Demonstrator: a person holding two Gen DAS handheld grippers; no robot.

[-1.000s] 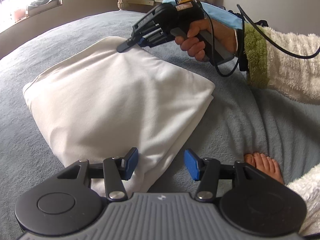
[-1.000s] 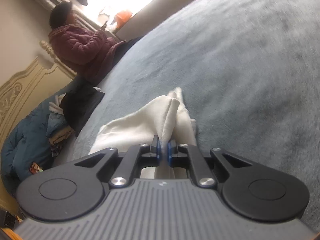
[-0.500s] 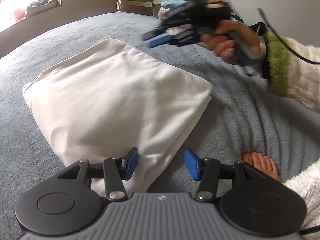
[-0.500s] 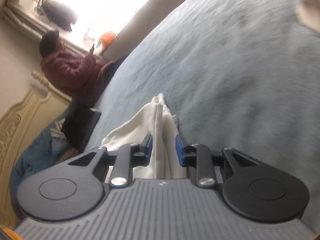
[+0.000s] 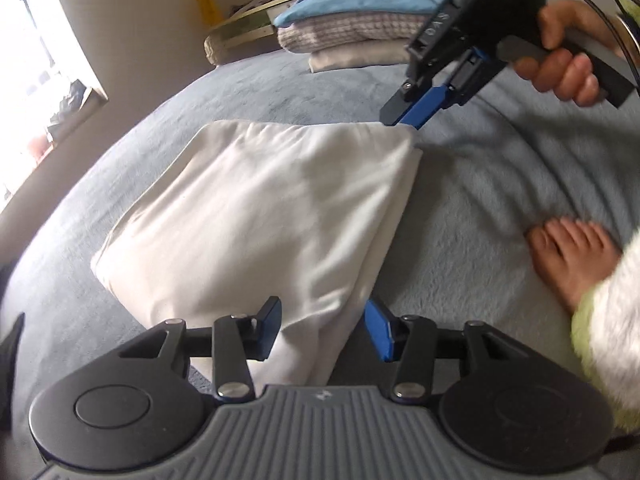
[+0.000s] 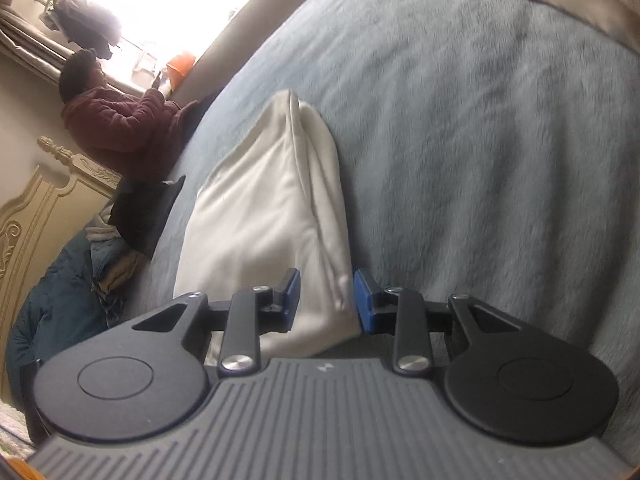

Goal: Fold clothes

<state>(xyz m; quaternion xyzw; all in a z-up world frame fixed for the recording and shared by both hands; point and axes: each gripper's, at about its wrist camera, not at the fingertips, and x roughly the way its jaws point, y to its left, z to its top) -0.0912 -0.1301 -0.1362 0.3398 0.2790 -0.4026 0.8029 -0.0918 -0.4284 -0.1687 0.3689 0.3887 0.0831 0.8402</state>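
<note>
You've got one folded white garment on the blanket, two grippers, left gripper and right gripper, and three folded pieces in the stack.

bare foot right of white garment; blanket between clear.

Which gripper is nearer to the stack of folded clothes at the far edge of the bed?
The right gripper. It is at the far corner of the white garment, just before the stack of folded clothes. The left gripper straddles the garment's near corner, farther away.
</note>
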